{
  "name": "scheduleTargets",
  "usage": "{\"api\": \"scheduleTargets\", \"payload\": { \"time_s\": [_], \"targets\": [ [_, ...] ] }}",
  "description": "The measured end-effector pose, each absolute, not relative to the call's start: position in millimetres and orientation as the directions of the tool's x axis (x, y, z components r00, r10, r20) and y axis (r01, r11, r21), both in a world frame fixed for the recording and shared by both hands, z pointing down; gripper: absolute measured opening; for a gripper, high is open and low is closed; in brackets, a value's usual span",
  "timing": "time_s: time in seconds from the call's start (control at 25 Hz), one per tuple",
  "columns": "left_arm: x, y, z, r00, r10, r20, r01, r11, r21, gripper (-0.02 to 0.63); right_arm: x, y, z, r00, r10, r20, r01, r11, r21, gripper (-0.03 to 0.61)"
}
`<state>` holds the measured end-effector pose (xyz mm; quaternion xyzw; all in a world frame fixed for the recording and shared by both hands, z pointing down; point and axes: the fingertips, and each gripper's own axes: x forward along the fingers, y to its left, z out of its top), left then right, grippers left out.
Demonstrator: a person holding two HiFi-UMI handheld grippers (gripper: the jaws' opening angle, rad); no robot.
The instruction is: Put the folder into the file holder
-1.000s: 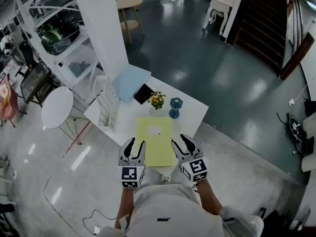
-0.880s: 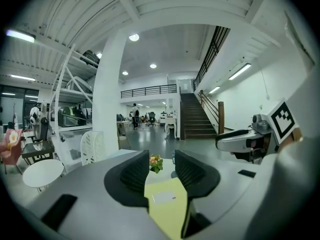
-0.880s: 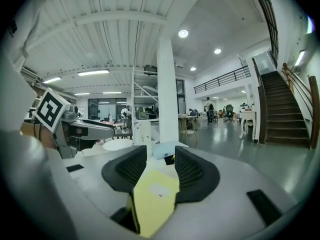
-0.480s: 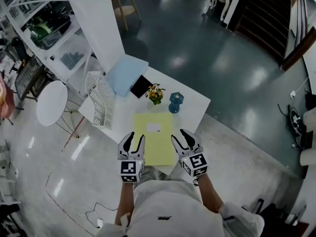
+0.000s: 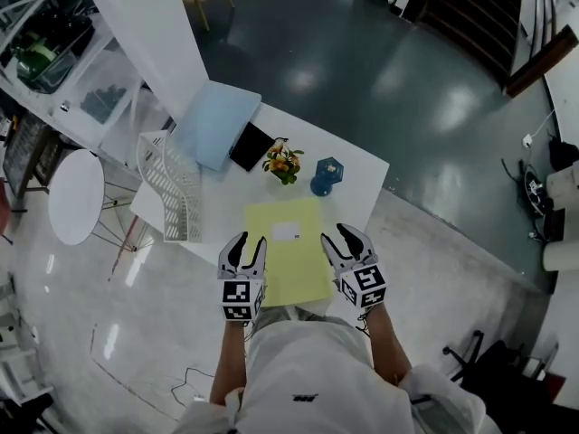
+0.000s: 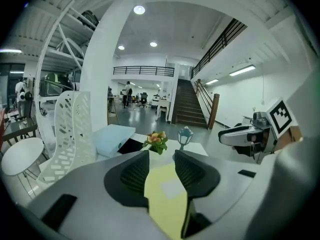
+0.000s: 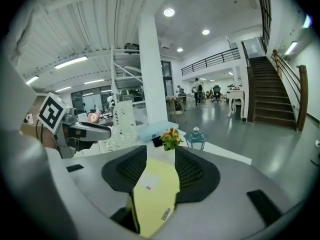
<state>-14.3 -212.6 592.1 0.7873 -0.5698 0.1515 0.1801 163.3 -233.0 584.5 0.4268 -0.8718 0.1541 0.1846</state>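
Note:
A yellow folder [image 5: 288,260] lies flat on the white table [image 5: 362,174], reaching to its near edge. The white perforated file holder [image 5: 170,188] stands at the table's left end. My left gripper [image 5: 246,242] hovers by the folder's near left corner, shut and empty. At the near right corner my right gripper [image 5: 339,235] is also shut with nothing in it. In the left gripper view the folder [image 6: 167,194] shows past the narrow slit between the jaws, with the holder [image 6: 70,134] to the left. The right gripper view shows the folder [image 7: 152,191] below its jaws.
A light blue binder [image 5: 213,125] and a black flat item [image 5: 251,146] lie at the back left of the table. A small flower pot [image 5: 283,163] and a blue lantern [image 5: 326,177] stand just beyond the folder. A round white side table [image 5: 74,195] stands left.
The head view has shifted, so the table sits a little differently in frame. Both grippers stay at the folder's near corners with their jaws unchanged.

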Motion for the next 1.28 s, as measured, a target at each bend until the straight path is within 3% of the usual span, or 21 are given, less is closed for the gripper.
{"api": "scheduleTargets", "payload": {
  "time_s": [0.44, 0.8, 1.28],
  "targets": [
    [-36.8, -242.9, 686.9, 0.363, -0.725, 0.585, -0.928, -0.227, 0.295, 0.203, 162.9, -261.7, 668.4, -0.508, -0.643, 0.573, -0.854, 0.465, -0.235, 0.186],
    [-41.5, -256.2, 743.9, 0.378, -0.64, 0.669, -0.925, -0.225, 0.308, 0.255, 157.5, -282.5, 723.5, -0.479, -0.57, 0.667, -0.858, 0.465, -0.219, 0.19],
    [-34.2, -254.0, 790.8, 0.465, -0.529, 0.71, -0.882, -0.207, 0.423, 0.351, 149.9, -280.4, 779.4, -0.526, -0.402, 0.75, -0.817, 0.484, -0.314, 0.334]
  ]
}}
